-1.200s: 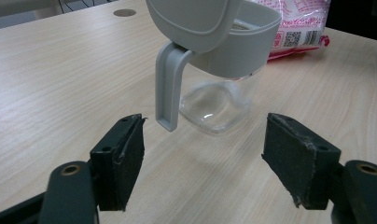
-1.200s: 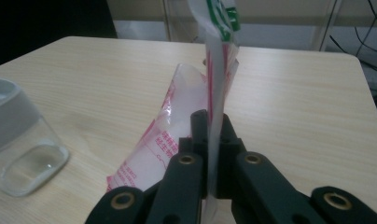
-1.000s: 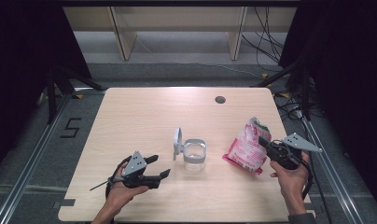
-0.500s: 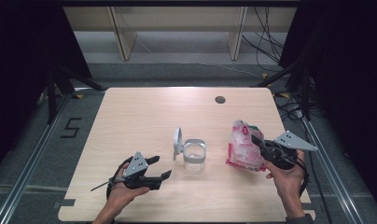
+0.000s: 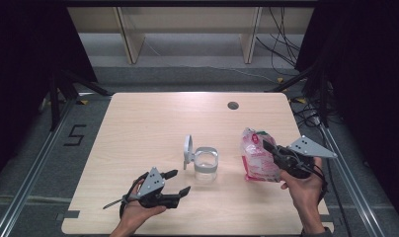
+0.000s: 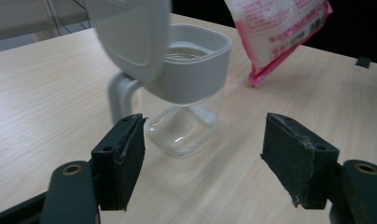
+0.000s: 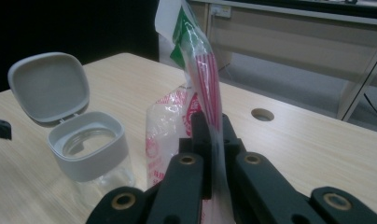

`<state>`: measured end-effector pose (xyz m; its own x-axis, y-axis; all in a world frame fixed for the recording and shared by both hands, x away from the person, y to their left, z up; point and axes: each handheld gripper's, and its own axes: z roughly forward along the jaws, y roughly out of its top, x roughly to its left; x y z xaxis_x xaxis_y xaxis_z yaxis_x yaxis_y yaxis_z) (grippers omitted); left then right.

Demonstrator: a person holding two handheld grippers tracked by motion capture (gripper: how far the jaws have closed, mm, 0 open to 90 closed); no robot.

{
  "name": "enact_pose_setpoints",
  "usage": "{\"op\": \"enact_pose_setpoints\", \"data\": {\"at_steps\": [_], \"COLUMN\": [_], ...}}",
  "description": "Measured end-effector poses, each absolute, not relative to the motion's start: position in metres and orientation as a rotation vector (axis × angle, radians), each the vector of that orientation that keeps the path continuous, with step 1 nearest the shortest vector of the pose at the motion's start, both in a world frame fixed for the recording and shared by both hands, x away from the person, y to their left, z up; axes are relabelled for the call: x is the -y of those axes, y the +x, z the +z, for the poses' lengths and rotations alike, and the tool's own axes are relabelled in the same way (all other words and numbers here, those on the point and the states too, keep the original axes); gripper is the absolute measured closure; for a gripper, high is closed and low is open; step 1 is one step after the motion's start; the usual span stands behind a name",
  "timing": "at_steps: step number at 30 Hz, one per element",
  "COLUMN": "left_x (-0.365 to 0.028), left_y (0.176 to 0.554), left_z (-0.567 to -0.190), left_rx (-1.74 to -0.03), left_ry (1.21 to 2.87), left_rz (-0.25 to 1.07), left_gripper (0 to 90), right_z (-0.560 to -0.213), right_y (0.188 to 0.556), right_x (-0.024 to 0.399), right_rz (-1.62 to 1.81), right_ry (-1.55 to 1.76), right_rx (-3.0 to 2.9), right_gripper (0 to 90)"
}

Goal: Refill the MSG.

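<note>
Right gripper (image 5: 272, 150) is clamped on the upper part of a pink-and-white plastic bag (image 5: 257, 158), jaws pinched tight on the film; in the right gripper view the bag's crumpled top (image 7: 196, 56) sticks up above the jaws and the body hangs below. In the high view the bag sits at the right side of the table (image 5: 153, 118), just beside the jar, bottom edge at or barely off the wood, can't tell which. Left gripper (image 5: 180, 182) is apart, jaws wide and holding nothing, low near the front edge of the table, aimed at the clear glass jar (image 5: 206, 165); the left gripper view has the jar (image 6: 184, 126) centred between the two black pads but not touched. Jar stands upright mid-table, grey collar on top, hinged grey lid (image 5: 188, 149) flipped open and standing up on its left side. Jar looks empty. Likely step: bring the bag to the jar while the left steadies it. To do it well: close the left jaws on the glass body below the collar, not on the lid or hinge; keep the bag high enough to clear the rim; approach from the side away from the raised lid so the bag doesn't knock it shut or tip the jar. Grip on thin film can slip, so move it slowly.
</note>
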<state>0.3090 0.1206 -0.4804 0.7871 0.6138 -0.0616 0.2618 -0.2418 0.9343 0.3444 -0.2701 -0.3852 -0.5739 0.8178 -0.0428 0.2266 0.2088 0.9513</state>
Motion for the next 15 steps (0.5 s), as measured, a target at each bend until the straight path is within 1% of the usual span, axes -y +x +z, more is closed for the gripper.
{"op": "enact_pose_setpoints", "data": {"at_steps": [2,10,15], "left_x": [-0.115,-0.092,-0.068], "left_y": [0.309,0.306,0.304], "left_z": [-0.482,-0.488,-0.496], "left_rx": [-0.664,-0.635,-0.619], "left_ry": [1.827,1.847,1.859], "left_rz": [0.372,0.350,0.324], "left_gripper": [29.2,29.5,29.8], "right_z": [-0.382,-0.368,-0.360], "right_y": [0.340,0.334,0.326], "right_x": [0.268,0.260,0.251], "right_rz": [1.393,1.416,1.435], "right_ry": [1.007,0.922,0.889], "right_rx": [-1.928,-1.930,-1.938], "right_gripper": [90.0,90.0,90.0]}}
